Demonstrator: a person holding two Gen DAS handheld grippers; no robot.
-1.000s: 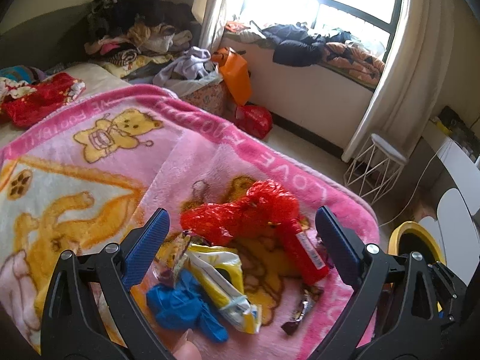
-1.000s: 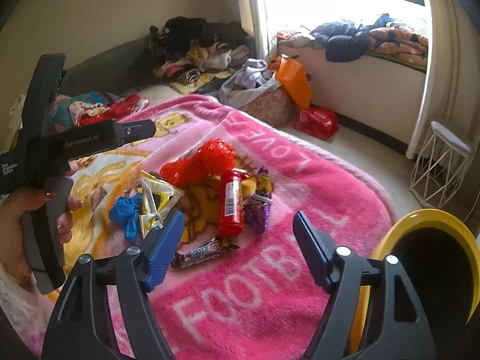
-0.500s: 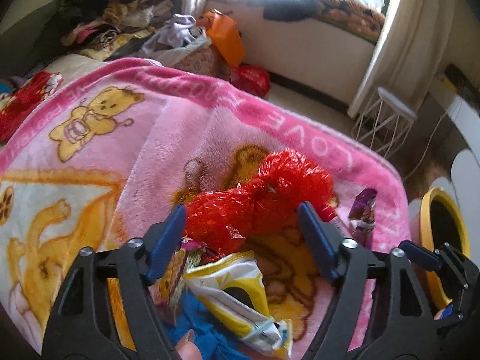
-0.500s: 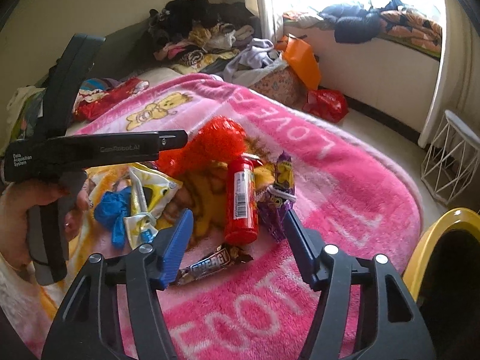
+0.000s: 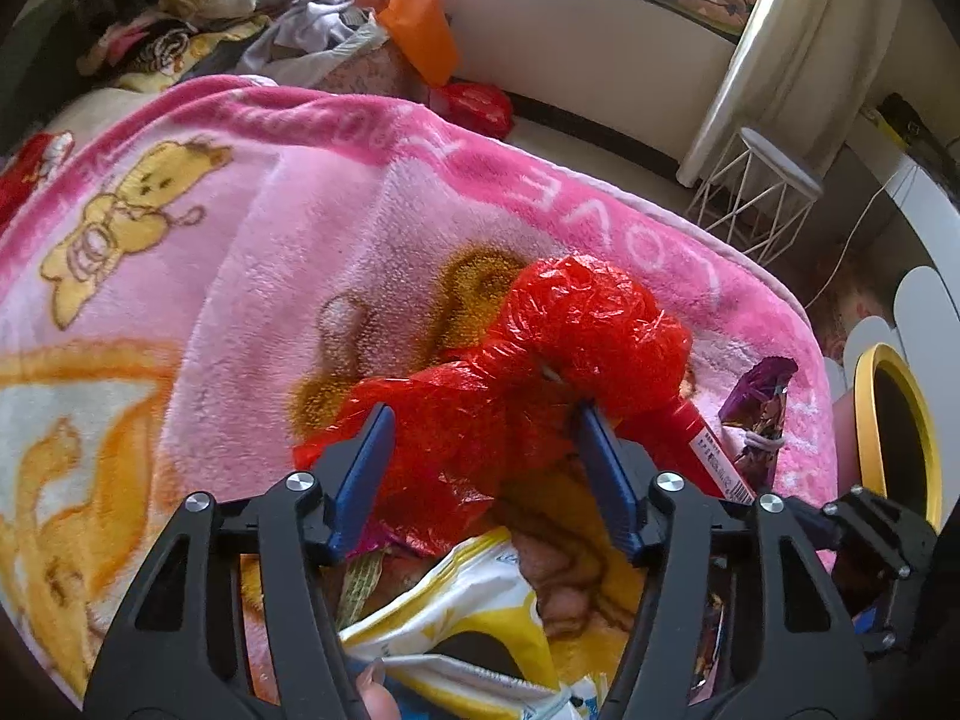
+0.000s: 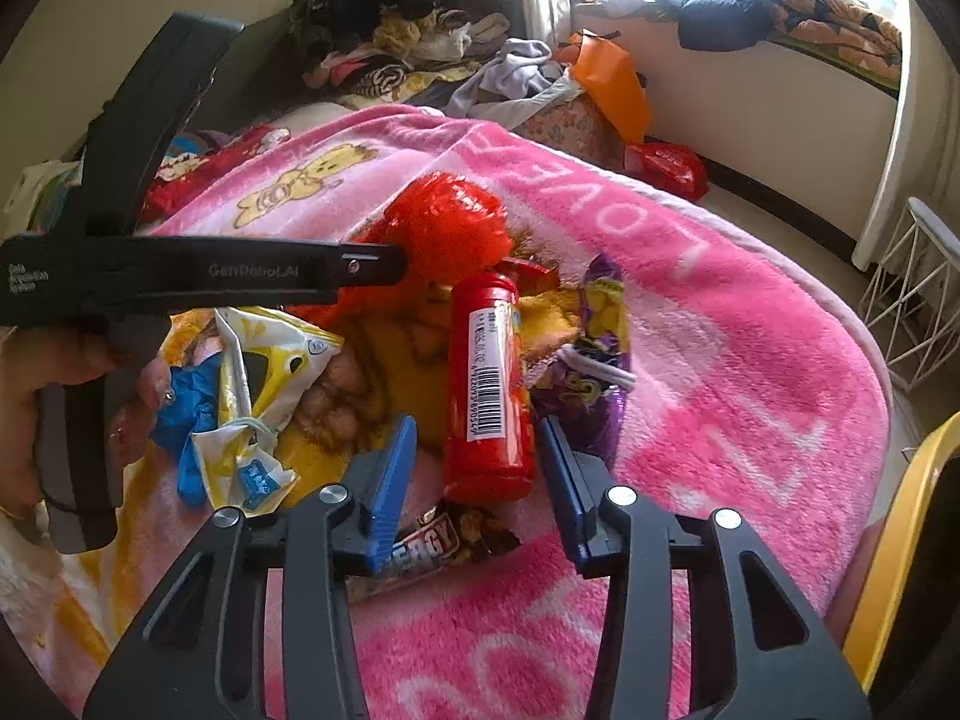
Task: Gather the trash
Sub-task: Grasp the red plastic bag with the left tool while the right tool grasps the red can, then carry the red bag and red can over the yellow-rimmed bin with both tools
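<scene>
Trash lies in a loose heap on a pink blanket [image 6: 750, 372] spread over the bed. Left tongs [image 5: 486, 456] have just been closing; the crumpled red plastic bag [image 5: 540, 360] sits between the blue pads, the left pad [image 5: 366, 474] apparently against the plastic and the right pad [image 5: 606, 480] at the bag's edge, but whether they truly press it cannot be told. Right tongs [image 6: 480, 474] have also just been closing and stand partly spread around the lower end of the red tube [image 6: 489, 390], which lies lengthwise, barcode up; gaps show on both sides, so no pinch. An energy bar wrapper [image 6: 432, 546] lies just below the tube, under the left pad. A purple snack wrapper [image 6: 594, 360] lies just beside the tube on its right; a yellow-and-white snack bag [image 6: 252, 396] and a blue glove [image 6: 192, 408] lie to its left. The person's hand [image 6: 36, 396] holds the left tool's handle. A yellow-rimmed bin [image 6: 888, 546] stands at the bed's right edge. Clothes pile [image 6: 390, 42] beyond the blanket; white wire stool [image 5: 762, 198] by the curtain.
</scene>
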